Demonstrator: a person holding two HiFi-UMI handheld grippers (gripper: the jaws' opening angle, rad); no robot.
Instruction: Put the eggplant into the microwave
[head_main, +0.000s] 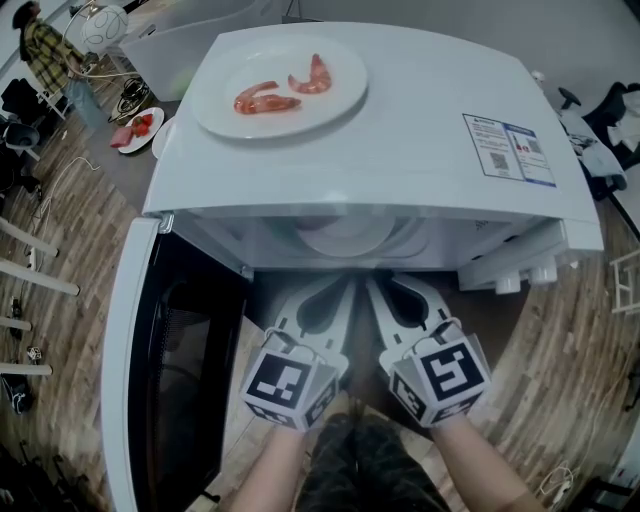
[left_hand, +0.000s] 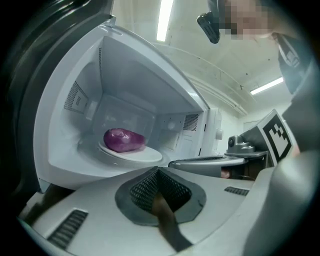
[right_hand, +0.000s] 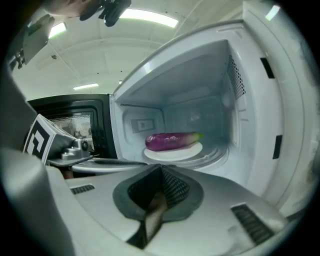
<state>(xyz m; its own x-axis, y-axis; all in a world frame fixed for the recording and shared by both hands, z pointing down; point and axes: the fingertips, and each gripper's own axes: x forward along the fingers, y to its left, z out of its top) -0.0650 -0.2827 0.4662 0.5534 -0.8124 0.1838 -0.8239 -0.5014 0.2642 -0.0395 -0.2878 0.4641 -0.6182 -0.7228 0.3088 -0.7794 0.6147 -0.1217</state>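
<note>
Nearest to the person, two bare forearms (head_main: 275, 470) hold the tools side by side in front of the open microwave (head_main: 430, 110). The left tool (left_hand: 157, 171) has its two jaws together at the tips, and nothing is between them. The right tool (right_hand: 161, 168) is the same: jaws together, empty. The tips of both tools lie just beside each other and point into the cavity (right_hand: 190, 95). Each tool carries a marker cube (head_main: 290, 385) at its back end.

The door (head_main: 130, 340) of the microwave stands open at the left side and has a dark window. Inside the cavity a white plate (right_hand: 195, 149) sits on the middle of the bottom. The purple eggplant (right_hand: 170, 140) lies flat on this plate, with its green end toward the right wall. Neither tool touches it.

On the top of the microwave, toward its far left corner, stands a second plate (head_main: 222, 118) with two pink shrimps (head_main: 266, 100). A blue and white sticker (head_main: 508, 148) is near the right edge of the top. Beyond, the wooden floor (head_main: 70, 230) shows, and a person (head_main: 45, 50) stands far at the left.
</note>
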